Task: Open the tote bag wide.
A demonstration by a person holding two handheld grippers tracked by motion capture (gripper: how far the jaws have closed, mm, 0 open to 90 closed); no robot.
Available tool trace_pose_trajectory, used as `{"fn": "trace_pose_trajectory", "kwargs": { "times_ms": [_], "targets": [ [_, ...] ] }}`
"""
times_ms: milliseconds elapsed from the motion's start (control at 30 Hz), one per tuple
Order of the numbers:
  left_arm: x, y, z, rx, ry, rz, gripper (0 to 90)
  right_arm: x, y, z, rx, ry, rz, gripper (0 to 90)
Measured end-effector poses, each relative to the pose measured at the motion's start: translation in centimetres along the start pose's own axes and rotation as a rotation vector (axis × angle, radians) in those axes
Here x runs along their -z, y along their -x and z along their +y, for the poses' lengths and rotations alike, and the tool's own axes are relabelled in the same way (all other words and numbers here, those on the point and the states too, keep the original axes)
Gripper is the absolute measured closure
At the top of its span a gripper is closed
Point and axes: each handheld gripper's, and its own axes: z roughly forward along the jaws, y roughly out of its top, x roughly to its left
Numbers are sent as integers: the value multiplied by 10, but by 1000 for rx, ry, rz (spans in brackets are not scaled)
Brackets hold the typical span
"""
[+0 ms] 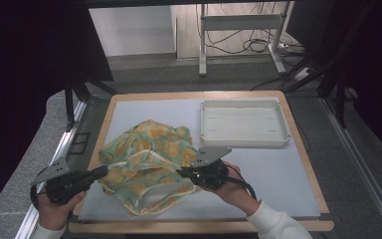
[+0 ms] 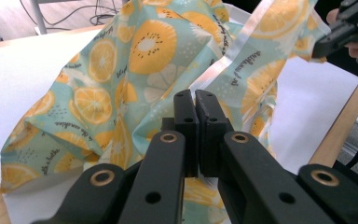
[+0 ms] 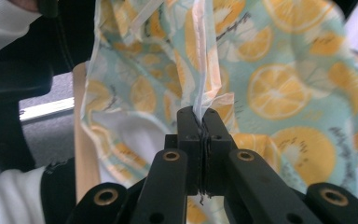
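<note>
A teal cloth [image 1: 149, 149] printed with orange slices and edged in white trim lies bunched on the pale mat, partly lifted between both hands. At the cloth's left edge my left gripper [image 1: 103, 172] is shut; in the left gripper view its jaws [image 2: 196, 100] meet on a fold of the cloth [image 2: 121, 93] by the white trim. My right gripper [image 1: 181, 173] is shut on the trimmed edge. In the right gripper view the trim rises straight out of the closed jaws [image 3: 198, 114], with the cloth [image 3: 284, 93] hanging behind. The right gripper [image 2: 326, 44] also appears far off, pinching the cloth.
A white shallow tray [image 1: 241, 143] stands at the back right of the mat [image 1: 278, 174]. The wooden table edge [image 1: 306, 164] frames the mat. Beyond the table are a metal stand [image 1: 204, 45] and floor cables [image 1: 258, 45].
</note>
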Motion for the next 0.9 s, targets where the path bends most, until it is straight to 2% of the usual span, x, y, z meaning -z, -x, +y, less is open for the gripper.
{"fn": "trace_pose_trajectory", "kwargs": {
  "times_ms": [300, 600, 900],
  "targets": [
    [0, -3, 9, 0, 17, 9, 890, 4, 17, 17, -21, 53, -13, 880],
    [-4, -8, 12, 10, 17, 22, 890, 0, 27, 22, -41, 68, -22, 880],
    [-10, -11, 25, 3, 37, 54, 890, -3, 42, 38, -40, 91, -69, 880]
  ]
}}
